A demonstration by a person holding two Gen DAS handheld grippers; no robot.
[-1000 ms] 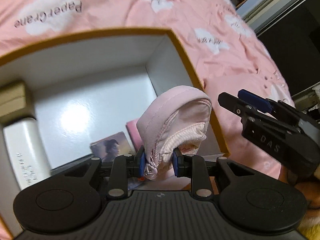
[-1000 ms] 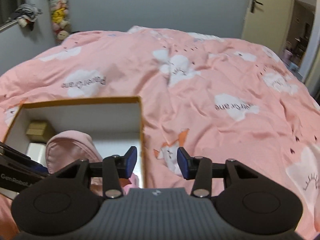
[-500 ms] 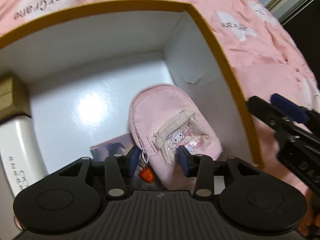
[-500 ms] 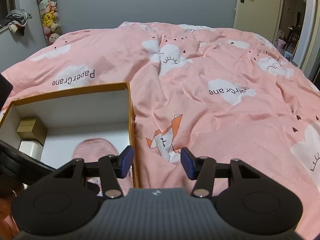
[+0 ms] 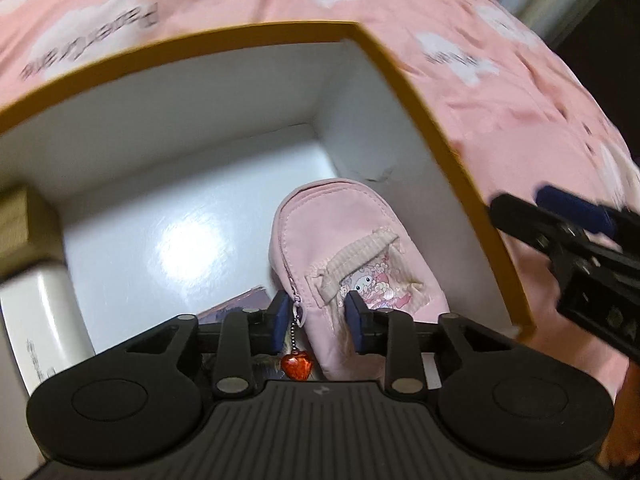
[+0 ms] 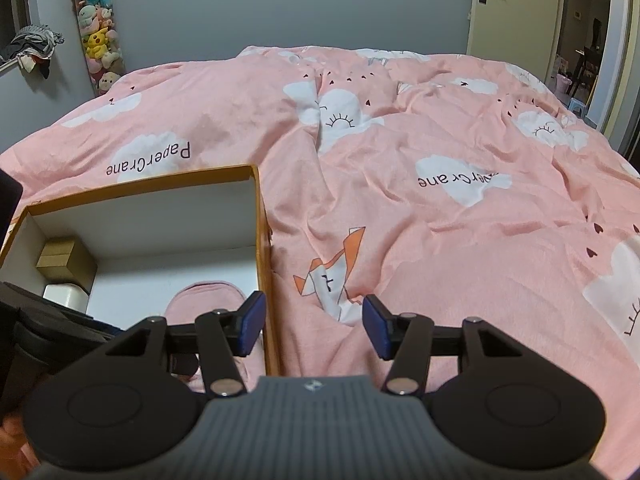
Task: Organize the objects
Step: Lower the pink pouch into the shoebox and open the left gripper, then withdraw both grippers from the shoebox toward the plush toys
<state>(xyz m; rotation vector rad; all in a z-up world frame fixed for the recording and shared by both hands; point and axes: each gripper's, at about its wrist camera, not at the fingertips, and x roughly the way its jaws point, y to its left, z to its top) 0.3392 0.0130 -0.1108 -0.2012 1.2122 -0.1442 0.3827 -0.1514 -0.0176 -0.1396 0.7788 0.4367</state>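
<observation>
A pink pouch [image 5: 340, 232] with a cartoon pocket lies flat on the white floor of the orange-rimmed box [image 5: 400, 64], against its right wall. My left gripper [image 5: 317, 314] hovers over the pouch's near end. Its jaws are closing, with the zipper edge between them, and the fabric looks flat and unpinched. The red heart charm [image 5: 296, 364] hangs off the zipper. In the right wrist view the pouch [image 6: 208, 300] shows inside the box [image 6: 140, 188]. My right gripper [image 6: 314, 328] stands open over the bedspread beside the box's right wall, holding nothing.
A brown carton [image 6: 66, 262] and a white item [image 6: 66, 294] sit at the box's left side, and a photo card [image 5: 236, 302] lies left of the pouch. The pink cloud-print bedspread [image 6: 440, 240] spreads around the box. The right gripper's fingers [image 5: 520, 220] are just outside the right wall.
The left gripper brought the bunched pouch down into the box and let it go, so it now lies flat. Its jaws opened wide, then narrowed. The right gripper's jaws widened slightly.
</observation>
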